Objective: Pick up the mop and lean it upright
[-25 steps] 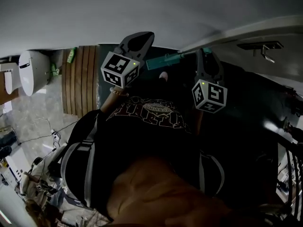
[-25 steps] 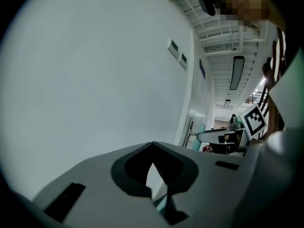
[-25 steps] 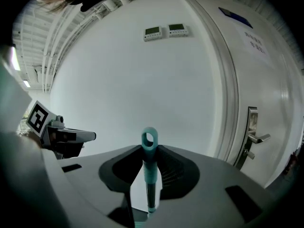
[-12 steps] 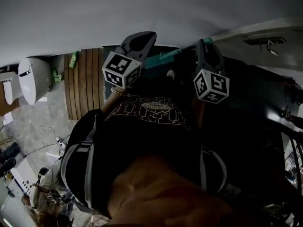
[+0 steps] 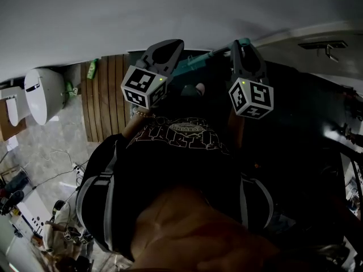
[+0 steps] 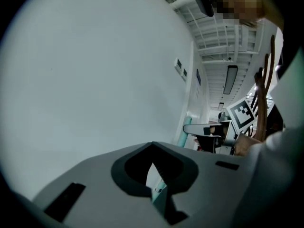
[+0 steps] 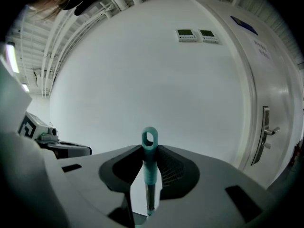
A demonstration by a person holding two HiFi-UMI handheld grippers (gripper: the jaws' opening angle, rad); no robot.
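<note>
two grippers hold one mop close to a big pale wall [image 5: 170, 16]. the wall fills the top of the head view and looks smooth and bare. i think that is where things could go wrong: if the mop is leaned too flat, its top may slide sideways along the wall, or its bottom may skid on the floor, and the mop would fall. a bump of the top end on the wall could also twist it out of a thin pinch. a brown wooden board [image 5: 105, 95] lies on the floor at the foot of the wall, to the left. the mop [image 5: 195, 63] is up between the person and the wall, and i cannot see it touch the wall yet. its green handle is its long part. in the head view it runs on a slant from the left gripper [image 5: 170, 45] to the right gripper [image 5: 241, 45], top end at the right one. in the right gripper view it stands almost straight up. the bottom end is hidden under the person. the right gripper [image 7: 145, 175] has its jaws fairly wide, pressed on the handle just under the top. the left gripper [image 6: 154, 175] has its jaws nearly together, with a thin green bit pinched low between them. the little ring [image 7: 149, 137] pokes out on top.
</note>
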